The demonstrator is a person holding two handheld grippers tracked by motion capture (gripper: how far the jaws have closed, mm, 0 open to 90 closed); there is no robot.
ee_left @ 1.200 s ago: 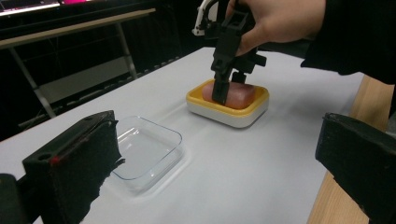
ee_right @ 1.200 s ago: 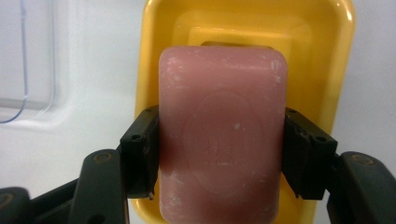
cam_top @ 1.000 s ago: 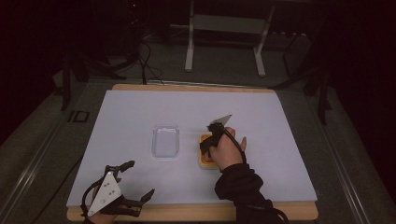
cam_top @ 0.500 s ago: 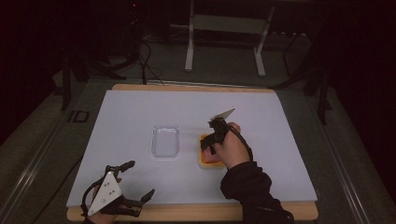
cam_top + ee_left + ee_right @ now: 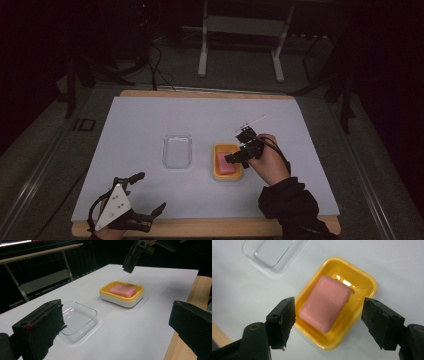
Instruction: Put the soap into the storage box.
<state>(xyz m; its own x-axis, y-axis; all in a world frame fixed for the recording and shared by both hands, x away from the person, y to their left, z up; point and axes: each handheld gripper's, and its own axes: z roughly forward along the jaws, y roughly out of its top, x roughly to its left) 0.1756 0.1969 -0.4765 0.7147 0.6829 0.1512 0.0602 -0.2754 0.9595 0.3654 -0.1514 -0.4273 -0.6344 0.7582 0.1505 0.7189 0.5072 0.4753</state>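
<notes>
Pink soap (image 5: 325, 303) lies in a yellow dish (image 5: 364, 281), long axis 1 to 7 o'clock (right gripper view). Right tongs (image 5: 328, 318) hover wide apart above it, empty; left tongs (image 5: 145, 194) gape apart at the bench's (image 5: 150, 115) near edge.

Pink soap (image 5: 324, 305) in a yellow dish (image 5: 364, 287); clear tray (image 5: 177, 150); white table cover (image 5: 150, 120).

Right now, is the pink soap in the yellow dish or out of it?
In. The pink soap lies flat inside the yellow dish, its rim showing all around it. The right gripper hangs open above, not touching it.
</notes>
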